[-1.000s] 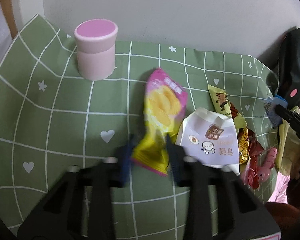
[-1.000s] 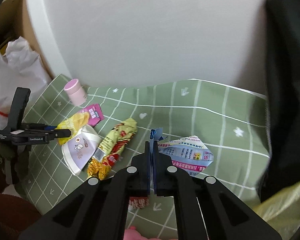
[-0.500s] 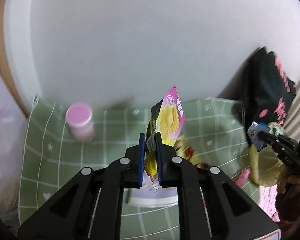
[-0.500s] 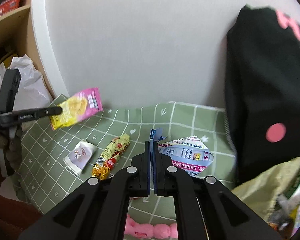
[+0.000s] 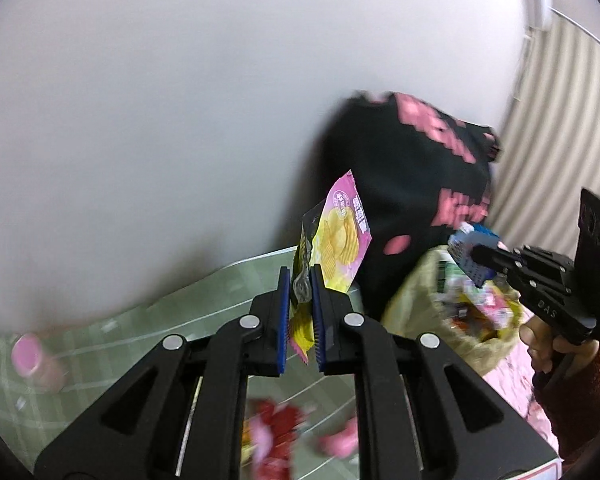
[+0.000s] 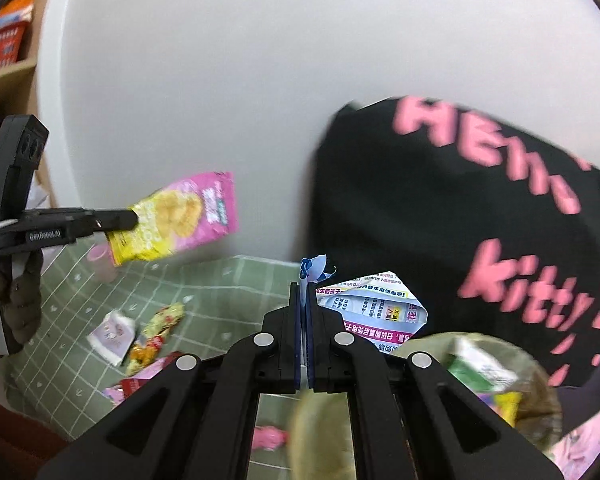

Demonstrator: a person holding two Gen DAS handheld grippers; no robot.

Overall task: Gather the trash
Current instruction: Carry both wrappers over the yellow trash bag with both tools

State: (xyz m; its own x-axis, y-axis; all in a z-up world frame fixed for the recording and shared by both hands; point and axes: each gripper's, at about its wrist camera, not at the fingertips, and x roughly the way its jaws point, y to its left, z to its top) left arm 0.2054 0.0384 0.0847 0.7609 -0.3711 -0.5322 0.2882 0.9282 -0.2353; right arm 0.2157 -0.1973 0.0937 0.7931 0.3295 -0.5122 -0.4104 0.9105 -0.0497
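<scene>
The left gripper [image 5: 300, 300] is clamped on the lower end of a pink and yellow crisp packet [image 5: 340, 240], its blue-edged jaws narrow with the foil crumpled between them, having just closed further on it; the packet stands up and to the right beyond the fingertips, clear of the green grid-patterned cloth on the desk [image 5: 228, 292]; in the right wrist view the same packet [image 6: 180, 216] hangs in the air well left of the right gripper [image 6: 304, 312], above the cloth; the right gripper's jaws are pressed together on a scrap of blue and white wrapper [image 6: 316, 266] that sticks up past the tips; just right of and below it gapes a pale yellowish plastic trash bag [image 6: 532, 368] holding mixed wrappers; a black bag with pink lettering [image 6: 480, 200] stands behind; a folded white printed leaflet [image 6: 376, 312] lies just beyond the right fingertips; farther left on the cloth lie a white paper pouch [image 6: 114, 332] and a yellow-red snack wrapper [image 6: 160, 328].
</scene>
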